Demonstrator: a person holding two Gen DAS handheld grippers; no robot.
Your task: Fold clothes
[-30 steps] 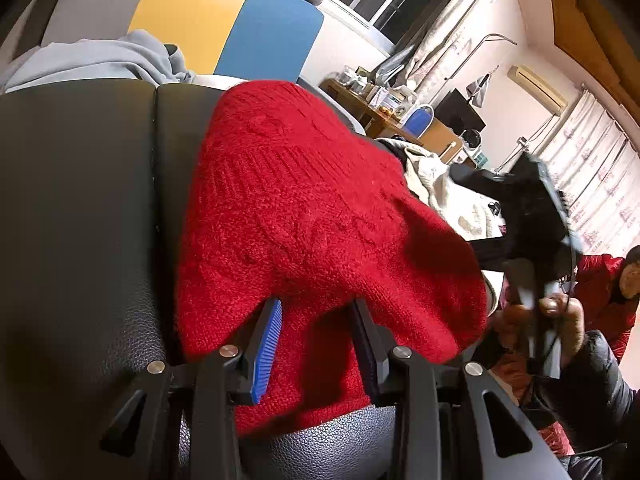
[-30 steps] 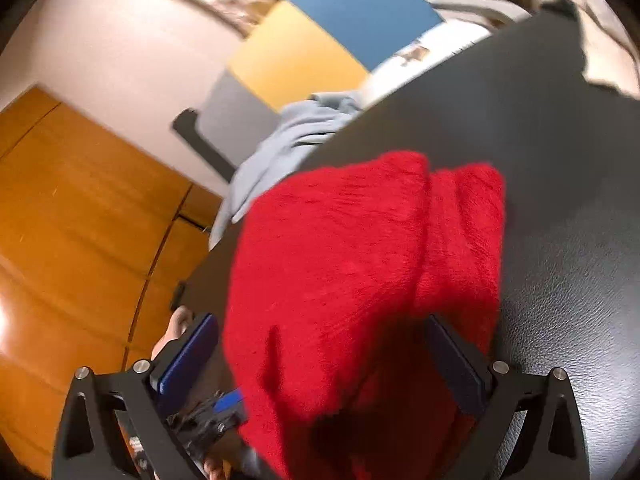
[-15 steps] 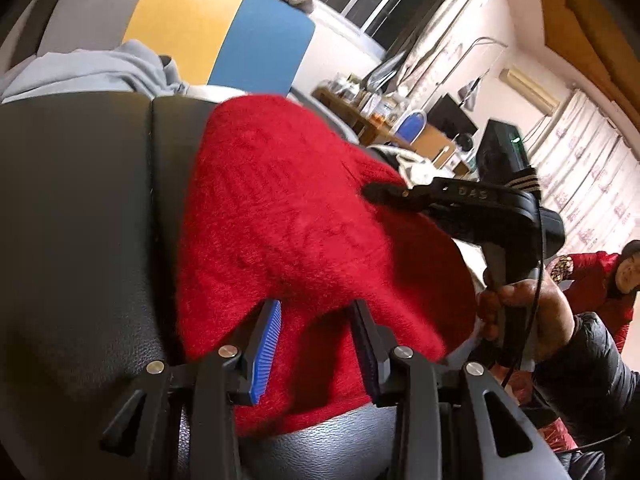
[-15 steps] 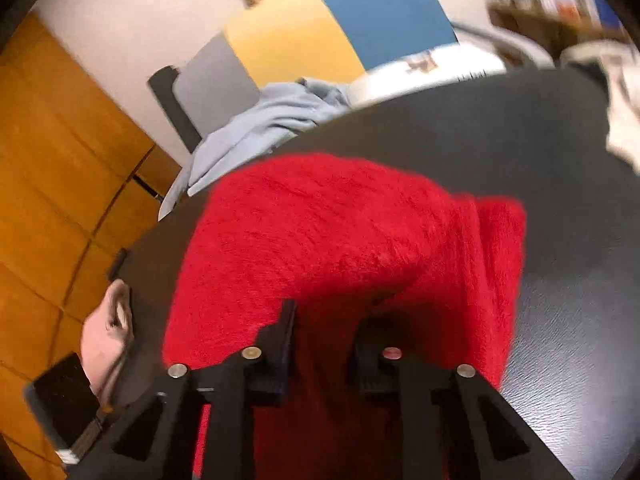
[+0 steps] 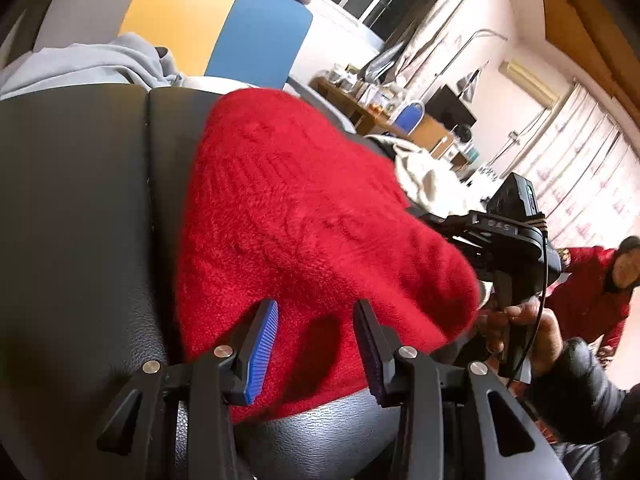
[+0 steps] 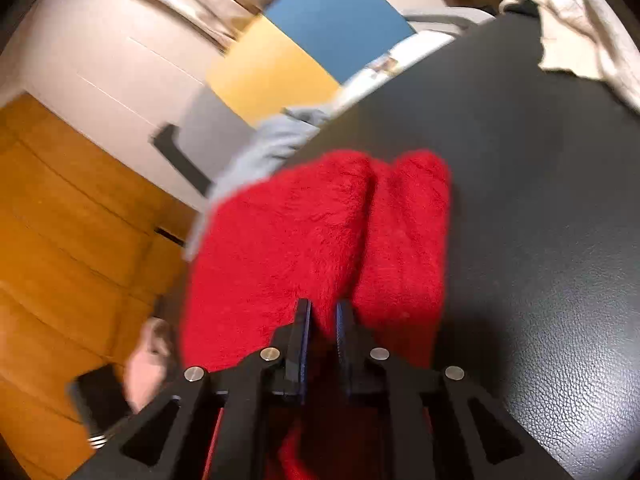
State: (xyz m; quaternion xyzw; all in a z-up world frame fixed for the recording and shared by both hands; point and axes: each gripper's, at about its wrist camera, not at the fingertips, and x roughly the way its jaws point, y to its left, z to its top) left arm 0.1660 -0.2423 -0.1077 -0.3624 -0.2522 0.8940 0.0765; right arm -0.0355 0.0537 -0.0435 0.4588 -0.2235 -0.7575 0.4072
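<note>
A fluffy red sweater (image 5: 304,220) lies bunched on a black leather surface (image 5: 72,200). My left gripper (image 5: 316,344) straddles its near edge. The jaws are opening, a hump of sweater lies between them, and the blue pad (image 5: 262,348) shows bare. In the right wrist view the sweater (image 6: 304,232) forms two rolled folds. My right gripper (image 6: 322,320) is closing, its pads nearly together on a thin fold of it. From the left wrist view, a hand (image 5: 532,320) holds the right gripper's black body (image 5: 508,236) at the sweater's right side, with the fingertips hidden in the cloth.
A grey garment (image 5: 88,60) lies at the far edge before a yellow and blue cushion (image 5: 208,20). A cream cloth (image 6: 580,12) rests at the far right of the black surface (image 6: 560,200). A person in red (image 5: 596,280) sits at the right. Wooden panelling (image 6: 60,240) lies to the left.
The right gripper's jaws went from wide open to nearly together on a fold of the sweater, and it pushed in at the sweater's side. The left jaws widened slightly.
</note>
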